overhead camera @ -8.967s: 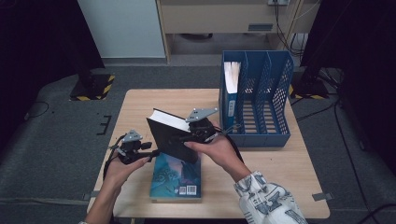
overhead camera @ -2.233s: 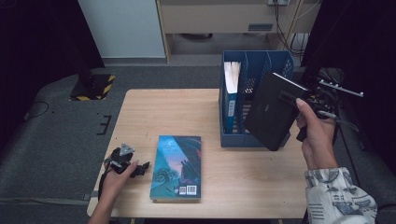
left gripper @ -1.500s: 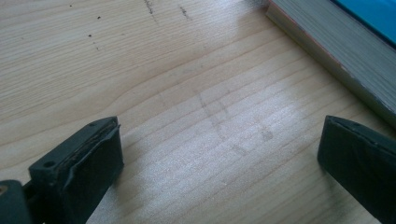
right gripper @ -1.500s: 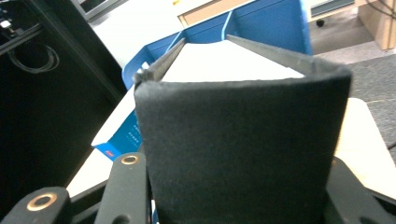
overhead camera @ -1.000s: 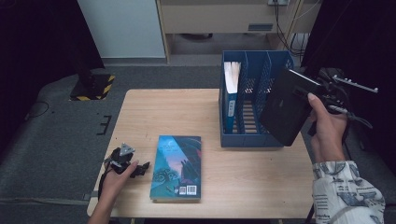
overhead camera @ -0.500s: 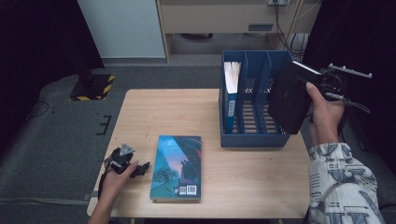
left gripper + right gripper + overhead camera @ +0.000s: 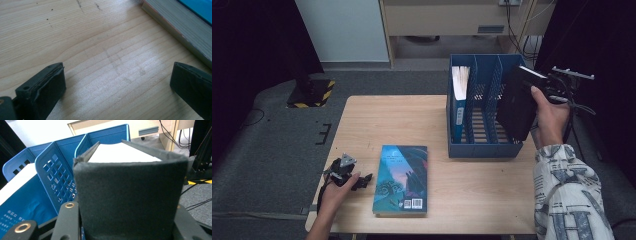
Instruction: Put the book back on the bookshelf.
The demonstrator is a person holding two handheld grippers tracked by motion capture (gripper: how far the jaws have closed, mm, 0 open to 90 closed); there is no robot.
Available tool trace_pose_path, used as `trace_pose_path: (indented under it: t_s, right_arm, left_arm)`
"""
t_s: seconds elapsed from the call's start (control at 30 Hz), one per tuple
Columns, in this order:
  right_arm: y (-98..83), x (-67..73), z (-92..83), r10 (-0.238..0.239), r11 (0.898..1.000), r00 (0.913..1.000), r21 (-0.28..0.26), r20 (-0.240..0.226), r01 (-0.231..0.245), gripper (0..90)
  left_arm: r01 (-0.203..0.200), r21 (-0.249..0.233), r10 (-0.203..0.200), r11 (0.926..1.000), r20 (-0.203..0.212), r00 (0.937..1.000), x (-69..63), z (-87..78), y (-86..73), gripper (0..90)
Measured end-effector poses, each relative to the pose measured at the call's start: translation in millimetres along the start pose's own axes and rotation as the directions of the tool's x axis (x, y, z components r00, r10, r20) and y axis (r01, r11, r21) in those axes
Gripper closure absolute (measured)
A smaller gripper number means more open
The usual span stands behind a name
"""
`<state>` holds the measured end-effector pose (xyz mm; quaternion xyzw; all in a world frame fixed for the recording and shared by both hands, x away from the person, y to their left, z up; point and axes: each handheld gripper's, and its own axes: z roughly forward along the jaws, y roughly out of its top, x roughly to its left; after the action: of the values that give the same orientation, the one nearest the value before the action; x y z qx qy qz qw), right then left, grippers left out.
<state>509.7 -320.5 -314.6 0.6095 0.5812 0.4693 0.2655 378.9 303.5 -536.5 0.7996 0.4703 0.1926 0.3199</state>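
Note:
A black book (image 7: 516, 102) hangs tilted over the right-hand slot of the blue file rack (image 7: 484, 149), its lower corner by the rack's right wall. My right gripper (image 7: 546, 89) is shut on its spine. In the right gripper view the spine (image 7: 130, 195) stands between the jaws and the white pages point at the rack (image 7: 50, 167). A blue book (image 7: 459, 102) stands upright in the rack's left slot. A teal book (image 7: 402, 177) lies flat on the table. My left gripper (image 7: 362, 180) rests open on the wood just left of it, jaws (image 7: 117, 85) wide apart with nothing between them.
The wooden table (image 7: 392, 120) is bare at its back left and in front of the rack. The teal book's page edge (image 7: 180, 27) runs close past my left gripper. Cables trail off the table's right side, by dark floor and cabinets.
My right gripper has carried the black book a little left, from beside the rack's right wall to over its right slot. The left gripper and the teal book have stayed still.

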Motion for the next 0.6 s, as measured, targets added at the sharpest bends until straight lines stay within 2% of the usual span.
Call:
trace_pose_path:
  t_s: [0.1,0.47,0.6]
  right_arm:
    - [-0.2,1.6,7.0,0.008,1.0,1.0,0.002,0.0,-0.008,52.9]
    - [-2.9,6.0,26.3,-0.016,0.999,0.9996,0.029,0.025,0.015,52.9]
    - [-2.8,6.2,31.1,-0.005,1.0,0.9997,0.025,0.023,0.005,52.9]
  left_arm:
    - [0.004,-0.004,-0.004,1.0,0.0,1.0,-0.3,0.3,-0.1,0.0]
    - [0.005,-0.006,-0.005,1.0,0.0,1.0,-0.3,0.4,-0.1,0.0]
    - [0.004,-0.006,-0.004,1.0,0.001,1.0,-0.3,0.4,-0.1,0.0]
